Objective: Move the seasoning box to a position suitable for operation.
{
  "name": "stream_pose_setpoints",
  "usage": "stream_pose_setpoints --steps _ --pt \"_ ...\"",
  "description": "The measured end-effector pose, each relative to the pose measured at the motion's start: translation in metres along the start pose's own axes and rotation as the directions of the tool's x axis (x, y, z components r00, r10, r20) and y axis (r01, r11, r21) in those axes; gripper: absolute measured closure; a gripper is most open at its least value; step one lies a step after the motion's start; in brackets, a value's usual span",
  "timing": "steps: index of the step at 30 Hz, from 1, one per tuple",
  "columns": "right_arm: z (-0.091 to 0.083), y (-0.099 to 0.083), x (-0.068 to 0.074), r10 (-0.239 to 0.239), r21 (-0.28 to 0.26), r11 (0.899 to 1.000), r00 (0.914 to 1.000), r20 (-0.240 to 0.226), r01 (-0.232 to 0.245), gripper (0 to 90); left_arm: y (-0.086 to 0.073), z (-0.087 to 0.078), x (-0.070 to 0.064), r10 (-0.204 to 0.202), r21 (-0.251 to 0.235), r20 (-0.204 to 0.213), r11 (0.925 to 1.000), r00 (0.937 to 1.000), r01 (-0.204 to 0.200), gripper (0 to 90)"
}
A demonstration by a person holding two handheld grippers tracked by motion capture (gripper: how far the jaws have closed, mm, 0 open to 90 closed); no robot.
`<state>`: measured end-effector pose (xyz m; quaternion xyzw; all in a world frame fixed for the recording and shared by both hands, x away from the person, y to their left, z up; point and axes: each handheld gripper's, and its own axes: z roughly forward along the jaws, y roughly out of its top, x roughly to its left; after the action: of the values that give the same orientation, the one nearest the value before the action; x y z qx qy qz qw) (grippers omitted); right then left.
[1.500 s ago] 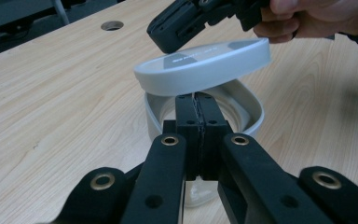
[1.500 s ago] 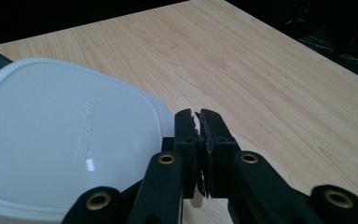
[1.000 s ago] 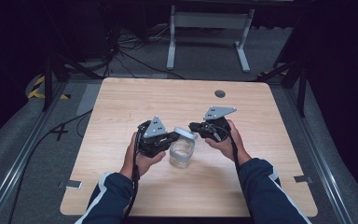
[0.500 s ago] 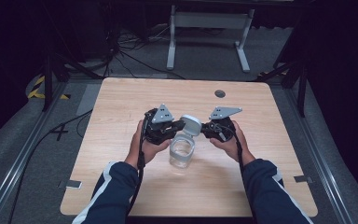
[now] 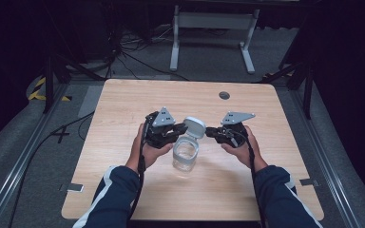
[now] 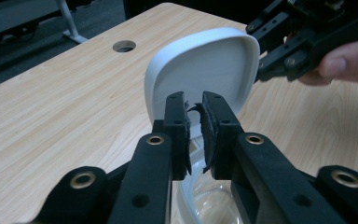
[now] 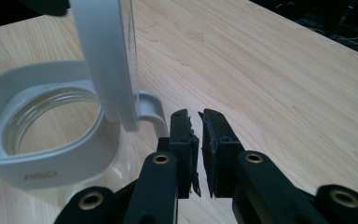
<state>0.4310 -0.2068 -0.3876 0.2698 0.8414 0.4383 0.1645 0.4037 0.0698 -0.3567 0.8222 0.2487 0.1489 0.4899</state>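
Jar (image 5: 186,156) sits at table (image 5: 123,104) centre, its lid (image 5: 195,127) hinged up toward twelve o'clock. My left gripper (image 6: 195,122), at nine o'clock, seems nipped narrowly on the lid's near edge, though I can't be sure. Right gripper (image 7: 196,140), at three o'clock, is nearly closed, empty, beside the collar tab.

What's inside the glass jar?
The glass jar looks empty: through its open mouth in the right gripper view, only clear glass and the wooden table beneath show. The raised white lid hides part of the opening, so that part can't be checked.
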Motion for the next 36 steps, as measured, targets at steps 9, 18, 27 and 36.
stream_pose_setpoints --steps 9,18,27,36 --pt "-0.037 -0.017 -0.004 -0.016 -0.001 1.000 0.9979 0.062 0.017 69.0 -0.036 -0.044 -0.001 0.023 0.000 -0.065 0.9997 0.9976 -0.023 64.1" --pt "-0.069 -0.044 -0.008 -0.014 0.013 1.000 0.9951 0.098 0.013 61.9 -0.084 -0.059 -0.001 0.035 0.087 -0.103 0.9959 0.9941 -0.026 52.6" --pt "-0.089 -0.071 -0.008 -0.027 0.061 0.998 0.9898 0.140 0.019 55.1 -0.115 -0.065 -0.002 0.053 0.169 -0.116 0.9851 0.9919 -0.032 40.7" --pt "-0.105 -0.110 -0.006 -0.009 0.111 0.994 0.9884 0.151 -0.008 45.0 -0.145 -0.066 -0.001 0.035 0.217 -0.080 0.9760 0.9962 -0.017 32.1"
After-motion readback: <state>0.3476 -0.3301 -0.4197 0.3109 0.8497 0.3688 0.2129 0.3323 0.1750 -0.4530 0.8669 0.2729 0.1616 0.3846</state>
